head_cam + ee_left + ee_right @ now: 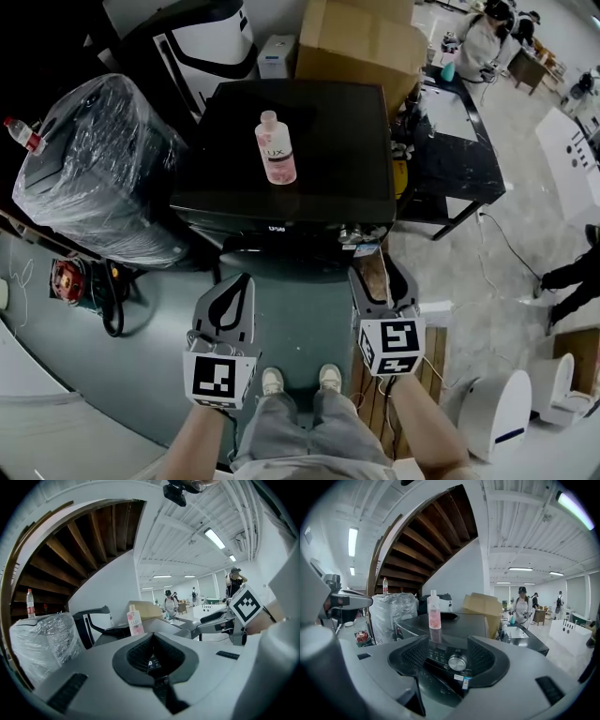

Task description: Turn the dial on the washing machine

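Looking down from the head view, the washing machine stood just ahead of the person's feet, with a pink bottle upright near the middle of its dark lid. The left hand-held gripper and the right hand-held gripper hung short of the machine's front edge, touching nothing. In the left gripper view the jaws were clenched tip to tip with nothing caught in them, and only a sliver of the lit control panel showed through the hollow behind the tips. In the right gripper view the jaws stood released and wide. The silver dial sat framed between them on the front control panel, below the bottle and not yet reached. The dial looked like a small, rigid, smooth-faced knob fixed to the machine, so weight would not matter but slip would. The pads would probably best close squarely on opposite sides of its rim, firmly enough to turn it without skating round.
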The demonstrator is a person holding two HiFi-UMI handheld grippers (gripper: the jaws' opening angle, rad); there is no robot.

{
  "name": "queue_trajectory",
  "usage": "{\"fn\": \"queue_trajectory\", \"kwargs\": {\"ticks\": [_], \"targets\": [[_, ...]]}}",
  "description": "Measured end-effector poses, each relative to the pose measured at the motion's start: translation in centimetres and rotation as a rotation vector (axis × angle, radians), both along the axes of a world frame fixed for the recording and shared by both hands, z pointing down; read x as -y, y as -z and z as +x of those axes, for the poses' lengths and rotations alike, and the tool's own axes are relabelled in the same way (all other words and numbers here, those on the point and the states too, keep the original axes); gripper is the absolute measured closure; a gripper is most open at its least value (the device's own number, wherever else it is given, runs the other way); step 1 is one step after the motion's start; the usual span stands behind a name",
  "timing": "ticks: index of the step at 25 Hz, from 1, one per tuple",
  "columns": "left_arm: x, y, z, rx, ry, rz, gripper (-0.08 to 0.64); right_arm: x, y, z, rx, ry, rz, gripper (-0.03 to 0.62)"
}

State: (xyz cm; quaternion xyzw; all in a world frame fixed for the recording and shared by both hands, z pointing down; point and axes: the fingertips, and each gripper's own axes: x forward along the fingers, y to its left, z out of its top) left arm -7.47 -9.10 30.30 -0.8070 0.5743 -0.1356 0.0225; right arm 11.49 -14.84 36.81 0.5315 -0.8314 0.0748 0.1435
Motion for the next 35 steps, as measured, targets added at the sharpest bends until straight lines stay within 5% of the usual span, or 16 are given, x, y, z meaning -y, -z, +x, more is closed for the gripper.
{"fn": "queue_trajectory", "kwargs": {"ticks": [14,35], "targets": [[5.1,-10.2,-2.8,0.001,-0.061,-0.03,0.541,4.4,-9.6,-3.1,-0.114,-0.02,-0.013,0.321],[9.4,-19.7,-4.0,-0.019,-0.038,-0.068,0.541,10.1,-16.3,-1.0,-0.1,-0.149,0.014,0.304]]}}
